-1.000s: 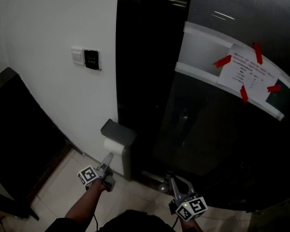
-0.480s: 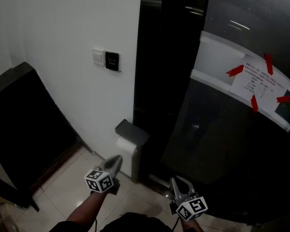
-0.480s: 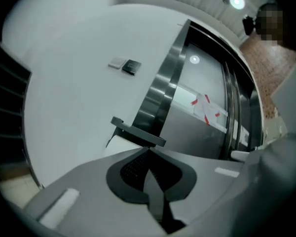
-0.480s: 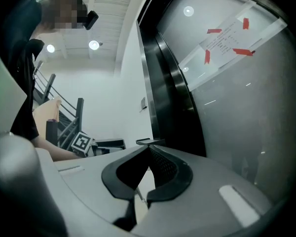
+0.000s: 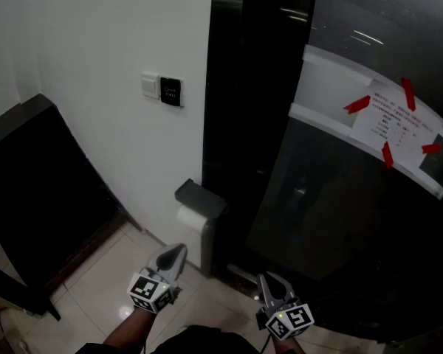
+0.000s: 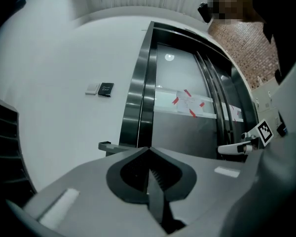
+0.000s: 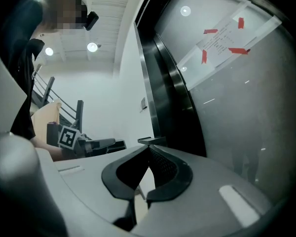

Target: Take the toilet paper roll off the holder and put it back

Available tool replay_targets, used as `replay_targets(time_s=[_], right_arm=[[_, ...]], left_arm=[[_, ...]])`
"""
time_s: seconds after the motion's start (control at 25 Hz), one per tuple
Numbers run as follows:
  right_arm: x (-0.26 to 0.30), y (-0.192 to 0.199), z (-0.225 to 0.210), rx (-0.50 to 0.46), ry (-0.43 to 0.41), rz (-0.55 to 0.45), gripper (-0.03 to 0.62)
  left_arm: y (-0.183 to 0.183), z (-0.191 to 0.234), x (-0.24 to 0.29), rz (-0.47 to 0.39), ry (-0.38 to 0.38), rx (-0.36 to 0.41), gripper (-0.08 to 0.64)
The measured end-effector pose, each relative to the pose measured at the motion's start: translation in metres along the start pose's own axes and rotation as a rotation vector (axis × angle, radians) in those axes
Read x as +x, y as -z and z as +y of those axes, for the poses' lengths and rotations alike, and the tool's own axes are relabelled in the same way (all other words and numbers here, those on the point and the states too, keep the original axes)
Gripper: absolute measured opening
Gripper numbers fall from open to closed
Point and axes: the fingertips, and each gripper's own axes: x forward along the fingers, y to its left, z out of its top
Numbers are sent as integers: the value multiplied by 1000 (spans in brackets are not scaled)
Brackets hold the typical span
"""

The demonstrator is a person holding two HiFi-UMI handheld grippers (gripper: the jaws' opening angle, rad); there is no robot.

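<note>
White wall (image 5: 96, 35) meets a dark glass door (image 5: 317, 220). The toilet paper roll (image 5: 190, 221) hangs under its holder (image 5: 200, 198), low down. The left gripper (image 5: 180, 248), fingers together and holding nothing, is nearest and points at the roll just beyond it. The right gripper (image 5: 264, 279), fingers together too, sits farther right.

taped notice (image 5: 395, 124) — print illegible, roll (image 5: 190, 220) half-hidden

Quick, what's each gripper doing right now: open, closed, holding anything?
Left gripper: jaws closed, nothing between them.
Right gripper: jaws closed, nothing between them.
</note>
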Motion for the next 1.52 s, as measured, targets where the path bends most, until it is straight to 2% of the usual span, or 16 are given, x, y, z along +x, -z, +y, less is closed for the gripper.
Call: replay_targets(time_s=[0.16, 0.32, 0.48, 0.6, 1.24, 1.4, 1.52], right_arm=[[-12, 2, -6, 12, 24, -12, 14], [-22, 0, -9, 9, 47, -13, 14], [-28, 0, -14, 6, 71, -30, 14], [-28, 3, -11, 12, 74, -31, 14], [-20, 8, 8, 14, 44, -4, 14], [-39, 11, 8, 38, 39, 8, 14], [-51, 18, 14, -2, -1, 38, 14]], left_arm=[[5, -5, -21, 20, -55, 58, 2], [2, 0, -40, 3, -114, 3, 2], [9, 9, -47, 7, -167, 10, 2], [1, 4, -51, -6, -169, -24, 2], [-15, -1, -79, -13, -172, -14, 2], [-15, -10, -95, 3, -191, 49, 2], [-21, -32, -105, 10, -221, 42, 2]])
